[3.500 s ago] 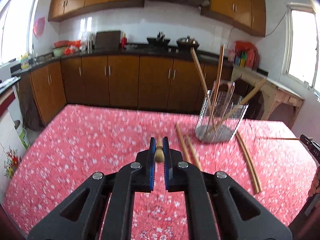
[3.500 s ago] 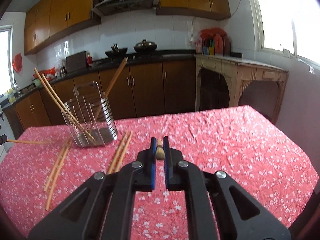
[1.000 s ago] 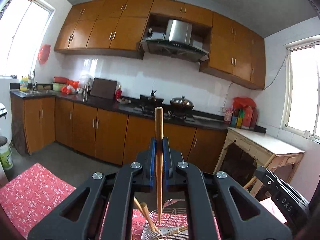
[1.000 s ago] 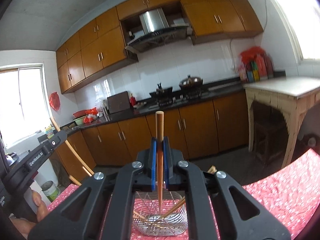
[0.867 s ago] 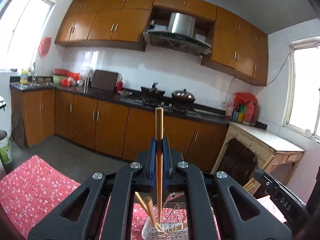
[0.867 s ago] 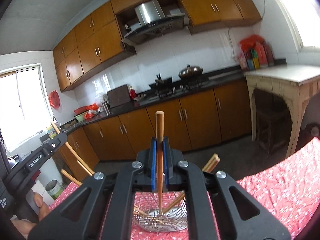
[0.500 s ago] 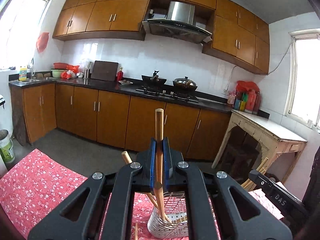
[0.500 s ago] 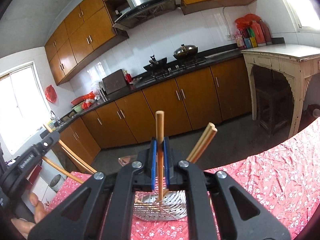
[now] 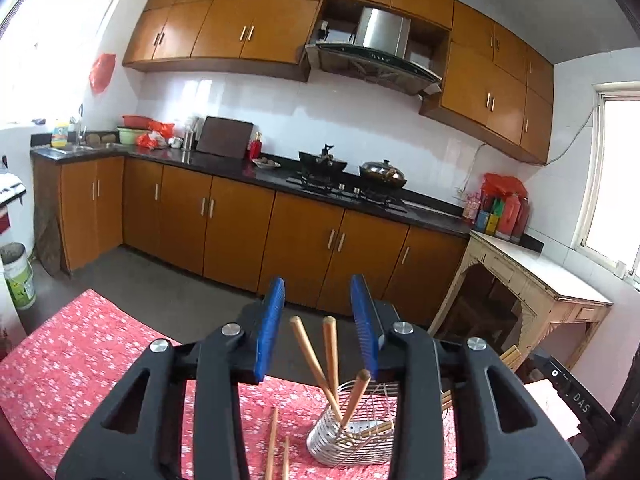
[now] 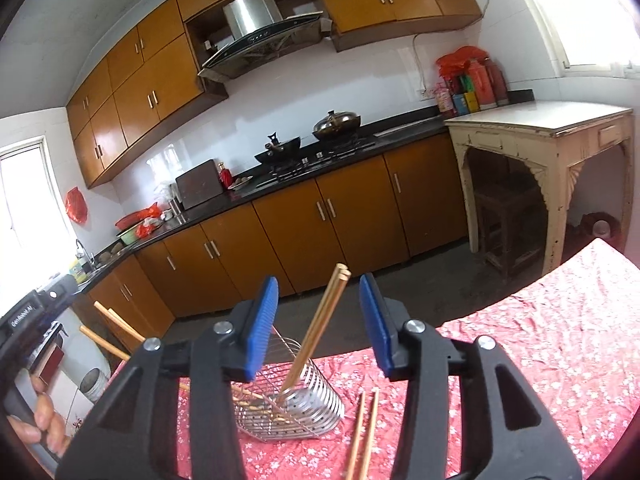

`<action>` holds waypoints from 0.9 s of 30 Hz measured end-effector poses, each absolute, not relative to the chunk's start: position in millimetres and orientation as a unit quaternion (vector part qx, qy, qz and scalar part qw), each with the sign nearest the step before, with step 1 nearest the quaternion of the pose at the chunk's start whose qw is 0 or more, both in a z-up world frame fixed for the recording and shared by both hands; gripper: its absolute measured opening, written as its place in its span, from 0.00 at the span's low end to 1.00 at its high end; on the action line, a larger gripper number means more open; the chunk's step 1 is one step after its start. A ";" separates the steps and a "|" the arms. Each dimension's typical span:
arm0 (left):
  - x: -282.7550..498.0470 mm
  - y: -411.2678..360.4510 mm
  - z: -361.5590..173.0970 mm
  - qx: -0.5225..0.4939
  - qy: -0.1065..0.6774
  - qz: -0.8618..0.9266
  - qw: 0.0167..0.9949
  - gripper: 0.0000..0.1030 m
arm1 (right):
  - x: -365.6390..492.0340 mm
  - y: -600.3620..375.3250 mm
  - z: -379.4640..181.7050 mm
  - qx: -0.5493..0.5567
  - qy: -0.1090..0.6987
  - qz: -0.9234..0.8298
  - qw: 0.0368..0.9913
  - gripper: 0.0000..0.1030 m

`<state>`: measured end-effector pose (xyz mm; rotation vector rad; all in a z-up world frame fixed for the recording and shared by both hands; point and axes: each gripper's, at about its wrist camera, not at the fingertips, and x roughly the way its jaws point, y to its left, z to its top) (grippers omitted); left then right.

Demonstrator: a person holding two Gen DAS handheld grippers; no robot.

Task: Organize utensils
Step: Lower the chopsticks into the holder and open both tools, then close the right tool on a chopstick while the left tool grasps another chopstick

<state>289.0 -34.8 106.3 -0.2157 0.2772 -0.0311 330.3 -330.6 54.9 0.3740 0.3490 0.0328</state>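
A metal wire utensil holder (image 9: 352, 438) stands on the red floral tablecloth (image 9: 60, 364), with several wooden chopsticks (image 9: 316, 364) leaning in it. My left gripper (image 9: 318, 320) is open and empty above the holder. In the right wrist view the same holder (image 10: 296, 404) holds chopsticks (image 10: 316, 332) too. My right gripper (image 10: 316, 316) is open and empty above it. Loose chopsticks lie on the cloth beside the holder in the left wrist view (image 9: 274, 444) and in the right wrist view (image 10: 364, 428).
The other gripper's black body (image 9: 568, 388) shows at the right edge of the left view, and a hand on a gripper (image 10: 36, 416) at the left edge of the right view. Kitchen cabinets (image 9: 240, 232) and a cream side table (image 10: 548, 128) stand beyond the table.
Both grippers have opened and let go of their chopsticks, which now stand in the holder. Both cameras have tilted down a little, so more of the table shows.
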 end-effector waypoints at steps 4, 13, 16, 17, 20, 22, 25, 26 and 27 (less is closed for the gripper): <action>270.7 -23.8 112.2 -0.108 0.135 -0.006 0.985 0.34 | 309.1 -331.7 55.1 0.176 0.172 0.005 0.969 0.42; 222.5 9.9 74.3 -0.089 0.185 0.012 0.979 0.40 | 253.7 -324.5 16.4 0.161 0.222 -0.002 0.962 0.42; 217.4 14.0 36.5 -0.067 0.236 0.005 0.969 0.42 | 242.0 -317.8 -18.6 0.150 0.269 -0.001 0.951 0.42; 216.2 14.4 28.5 -0.063 0.246 0.002 0.967 0.42 | 240.4 -315.3 -31.0 0.147 0.286 0.002 0.947 0.42; 212.4 14.8 -15.1 -0.038 0.291 -0.016 0.956 0.42 | 237.2 -304.4 -65.6 0.135 0.331 0.010 0.934 0.39; 210.4 13.0 -35.1 -0.031 0.309 -0.023 0.950 0.42 | 236.6 -298.2 -89.5 0.133 0.360 0.016 0.923 0.31; 209.6 9.9 -59.9 -0.023 0.331 -0.026 0.943 0.42 | 236.5 -291.8 -112.4 0.141 0.387 0.023 0.911 0.27; 209.7 9.8 -66.6 -0.022 0.339 -0.027 0.940 0.43 | 237.3 -289.0 -117.6 0.139 0.393 0.025 0.908 0.27; 209.5 10.0 -72.9 -0.022 0.346 -0.027 0.938 0.44 | 237.7 -286.1 -120.2 0.136 0.396 0.025 0.908 0.27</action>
